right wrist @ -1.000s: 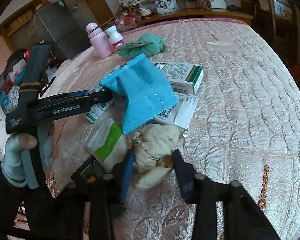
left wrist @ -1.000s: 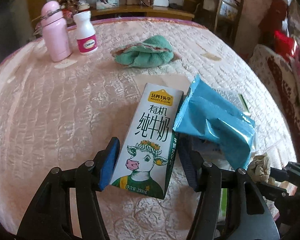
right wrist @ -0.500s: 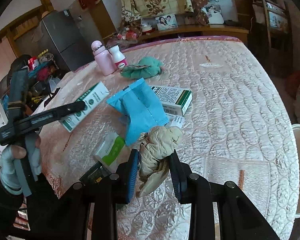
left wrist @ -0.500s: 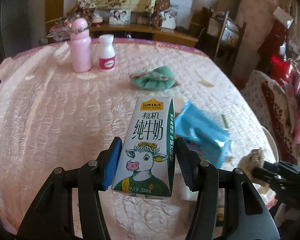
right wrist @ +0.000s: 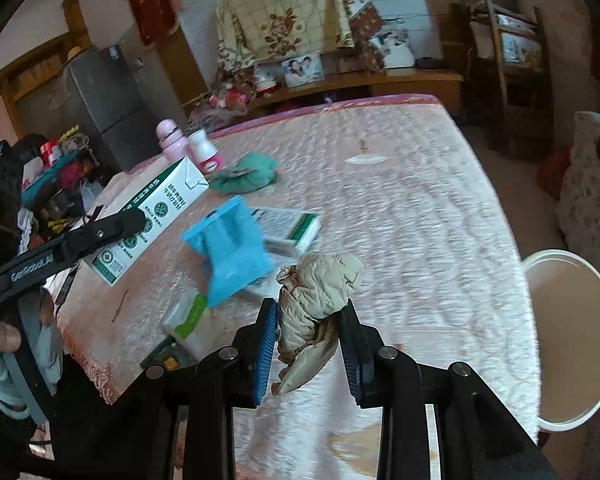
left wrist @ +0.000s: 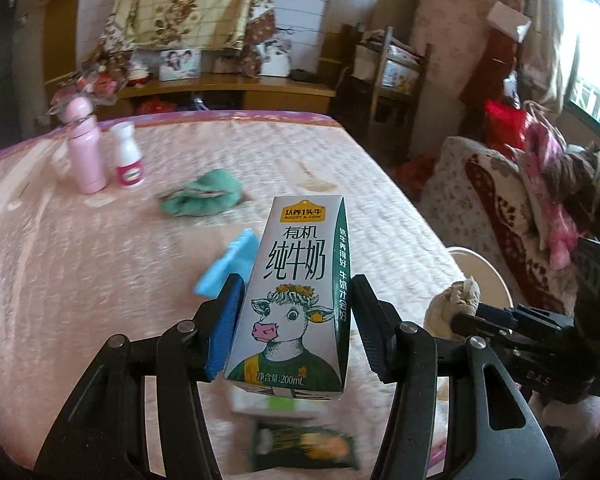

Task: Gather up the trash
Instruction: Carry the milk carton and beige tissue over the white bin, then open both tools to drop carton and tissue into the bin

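My left gripper is shut on a white milk carton with a cartoon cow, held upright above the pink quilted table. The same carton shows from its side in the right wrist view. My right gripper is shut on a crumpled beige tissue wad, lifted off the table; that wad also shows at the right of the left wrist view. On the table lie a blue wrapper, a green-and-white box and a green-white packet.
A white bin stands off the table's right edge. A pink bottle, a white bottle and a green cloth sit at the far left of the table. A dark snack wrapper lies near the front edge. A chair with clothes is on the right.
Both grippers have risen from the table, the left carrying the milk carton and the right the tissue wad. The views now tilt up, showing more of the room and the white bin.
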`<state>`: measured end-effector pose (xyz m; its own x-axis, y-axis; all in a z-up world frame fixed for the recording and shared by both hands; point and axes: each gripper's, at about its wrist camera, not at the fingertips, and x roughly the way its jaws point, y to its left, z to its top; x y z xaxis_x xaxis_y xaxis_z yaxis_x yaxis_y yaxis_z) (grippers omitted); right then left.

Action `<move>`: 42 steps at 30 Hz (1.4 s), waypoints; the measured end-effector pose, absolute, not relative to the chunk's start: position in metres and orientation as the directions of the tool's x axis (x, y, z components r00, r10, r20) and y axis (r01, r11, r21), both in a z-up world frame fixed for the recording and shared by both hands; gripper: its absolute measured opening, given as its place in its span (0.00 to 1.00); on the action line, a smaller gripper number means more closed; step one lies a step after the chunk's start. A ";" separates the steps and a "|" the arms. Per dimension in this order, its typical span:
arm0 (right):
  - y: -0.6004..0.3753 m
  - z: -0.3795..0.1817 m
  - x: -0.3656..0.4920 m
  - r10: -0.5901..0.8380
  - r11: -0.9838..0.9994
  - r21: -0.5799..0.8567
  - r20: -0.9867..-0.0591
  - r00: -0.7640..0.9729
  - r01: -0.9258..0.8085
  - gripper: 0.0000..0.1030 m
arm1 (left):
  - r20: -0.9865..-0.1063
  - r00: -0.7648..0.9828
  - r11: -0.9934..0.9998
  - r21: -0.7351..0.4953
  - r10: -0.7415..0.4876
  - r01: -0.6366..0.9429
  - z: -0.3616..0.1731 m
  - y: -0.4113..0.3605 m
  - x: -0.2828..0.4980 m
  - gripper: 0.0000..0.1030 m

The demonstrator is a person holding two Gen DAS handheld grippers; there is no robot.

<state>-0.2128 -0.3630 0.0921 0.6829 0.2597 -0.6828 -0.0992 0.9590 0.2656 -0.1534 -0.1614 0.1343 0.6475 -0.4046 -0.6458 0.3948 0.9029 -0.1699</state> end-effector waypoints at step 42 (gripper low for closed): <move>-0.607 0.052 -0.262 -0.049 0.902 0.242 -0.767 0.640 0.359 0.29 | -0.728 0.421 0.747 -0.187 -0.542 0.638 0.096 -0.436 -0.147 0.51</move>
<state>-0.2616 -0.6068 0.0519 0.6401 -0.0492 -0.7667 0.3588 0.9016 0.2418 -0.1467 -0.4361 0.0958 0.4206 -0.5418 -0.7277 0.6383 0.7467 -0.1870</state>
